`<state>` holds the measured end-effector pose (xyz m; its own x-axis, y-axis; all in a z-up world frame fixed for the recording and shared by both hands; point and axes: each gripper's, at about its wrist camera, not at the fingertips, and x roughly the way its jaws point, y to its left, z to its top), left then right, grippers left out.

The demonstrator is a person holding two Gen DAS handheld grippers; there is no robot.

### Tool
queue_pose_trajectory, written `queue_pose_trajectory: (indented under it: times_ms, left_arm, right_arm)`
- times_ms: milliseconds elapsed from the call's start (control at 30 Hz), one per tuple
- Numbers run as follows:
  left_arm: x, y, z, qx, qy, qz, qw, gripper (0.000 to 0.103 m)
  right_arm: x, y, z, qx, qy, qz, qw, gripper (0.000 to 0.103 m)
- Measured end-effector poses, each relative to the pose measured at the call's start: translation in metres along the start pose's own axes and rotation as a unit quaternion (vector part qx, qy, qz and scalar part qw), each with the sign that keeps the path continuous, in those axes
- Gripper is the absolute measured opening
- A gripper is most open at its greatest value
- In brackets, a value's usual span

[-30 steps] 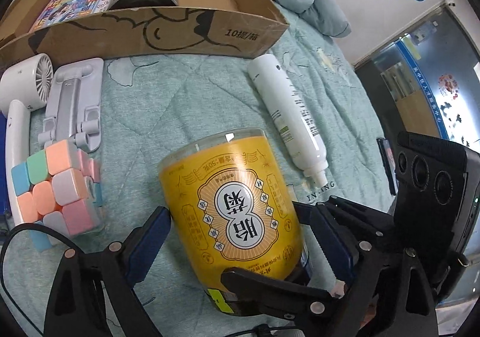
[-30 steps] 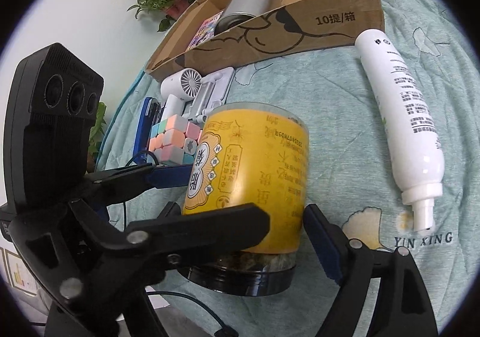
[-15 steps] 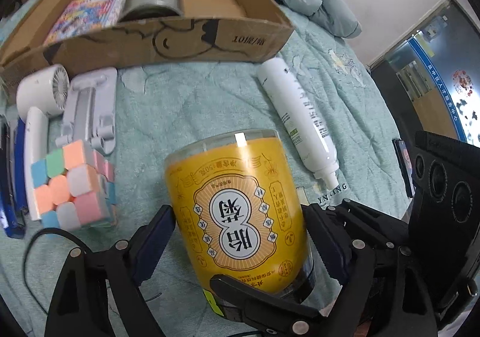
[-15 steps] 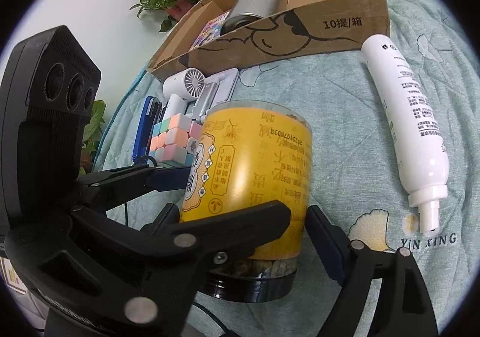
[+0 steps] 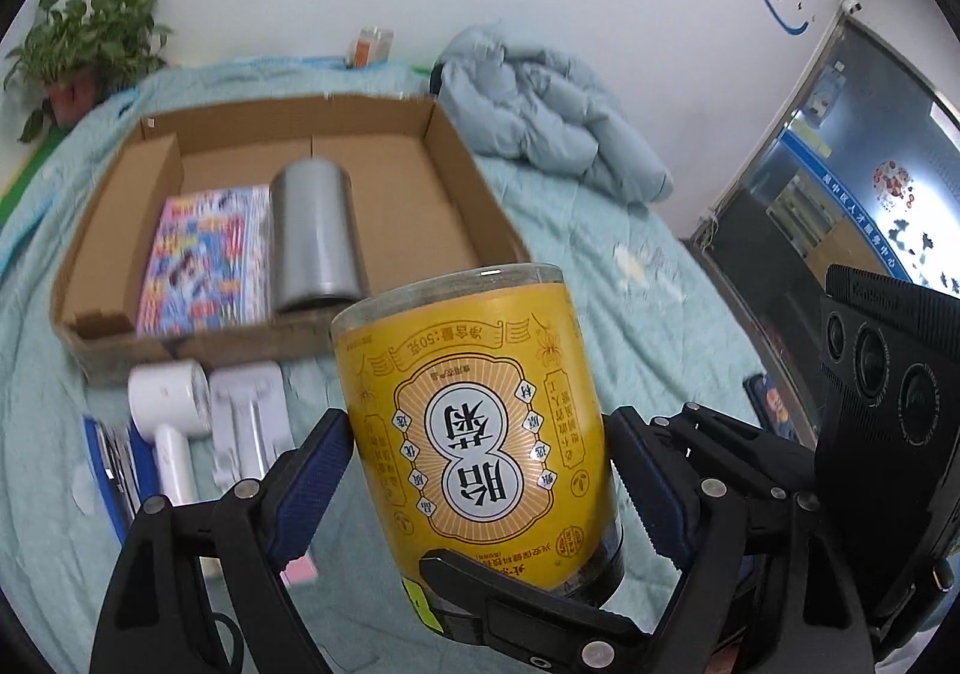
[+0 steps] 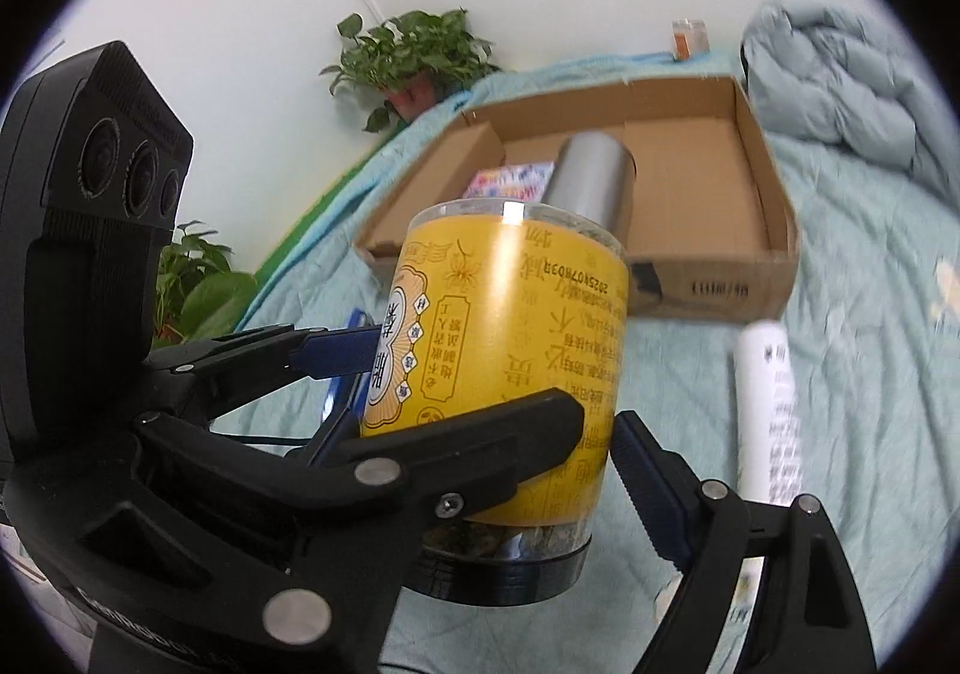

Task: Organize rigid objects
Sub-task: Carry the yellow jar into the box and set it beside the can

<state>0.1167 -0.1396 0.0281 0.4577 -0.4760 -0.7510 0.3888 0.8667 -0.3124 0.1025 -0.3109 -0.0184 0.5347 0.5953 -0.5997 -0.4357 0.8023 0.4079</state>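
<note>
Yellow-labelled jar (upside down, its black lid at the bottom) is gripped between both sets of tongs above the bed, clear of the quilt. Left tongs press blue pads on its sides; right tongs clamp it too. Beyond it, the cardboard box holds a grey can and a colourful book.
</note>
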Motion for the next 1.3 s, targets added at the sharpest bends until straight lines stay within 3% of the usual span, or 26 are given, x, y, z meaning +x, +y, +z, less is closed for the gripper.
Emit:
queue_pose_trajectory:
  times_ms: [333,567,933,1300]
  left_arm:
    - [-0.041,-0.008,0.080,0.038,-0.067,-0.011,0.9970,0.084]
    - [-0.047,-0.012,0.115,0.050,-0.085,-0.014,0.9950,0.084]
    - [-0.002,0.000,0.165,0.052,-0.065,-0.015,0.9964,0.084]
    - [0.075,0.030,0.176,0.031,-0.022,-0.015,0.9992,0.084]
  right_arm:
    - [-0.026,0.011,0.061,-0.030,-0.065,-0.024,0.997,0.085]
    - [-0.029,0.009,0.085,-0.041,-0.082,-0.030,0.995,0.085]
    - [-0.003,-0.019,0.119,-0.042,-0.074,-0.036,0.996,0.085]
    - [0.045,-0.056,0.129,-0.019,-0.033,-0.031,0.999,0.085]
